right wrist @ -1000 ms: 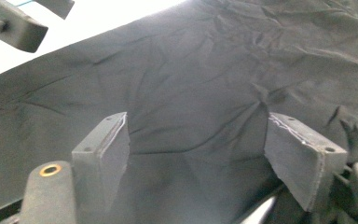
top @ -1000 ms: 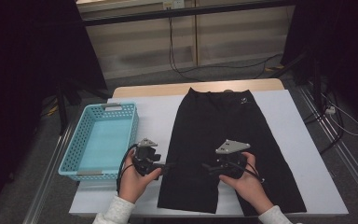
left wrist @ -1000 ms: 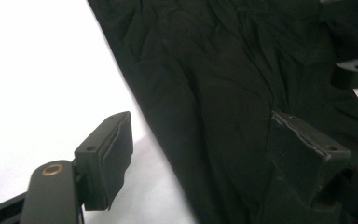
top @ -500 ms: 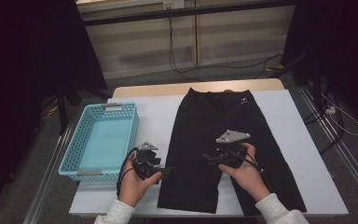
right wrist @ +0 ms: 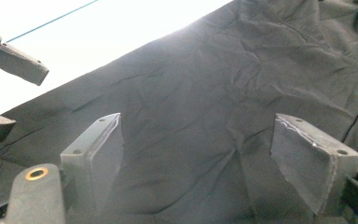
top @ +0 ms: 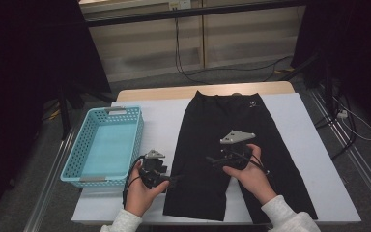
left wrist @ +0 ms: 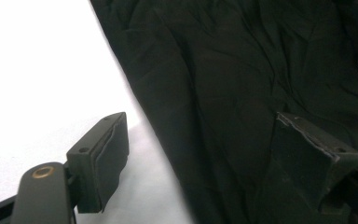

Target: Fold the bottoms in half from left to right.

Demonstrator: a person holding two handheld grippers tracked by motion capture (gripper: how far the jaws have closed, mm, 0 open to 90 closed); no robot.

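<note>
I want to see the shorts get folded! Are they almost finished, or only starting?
Only starting, it looks like. Done: the black shorts lie spread flat on the white table. In hand: the left gripper is at the edge of one leg and the right gripper is over the middle, both open, pinching nothing. Left: no fold shows yet, and the blue basket probably waits for them.

The setting appeared to be a lab or recording studio: a white-topped table [top: 314,159] stood on metal rails [top: 355,166] amid dark curtains [top: 29,72], with cables [top: 198,72] trailing across the floor toward a pale panelled wall [top: 145,48].
</note>
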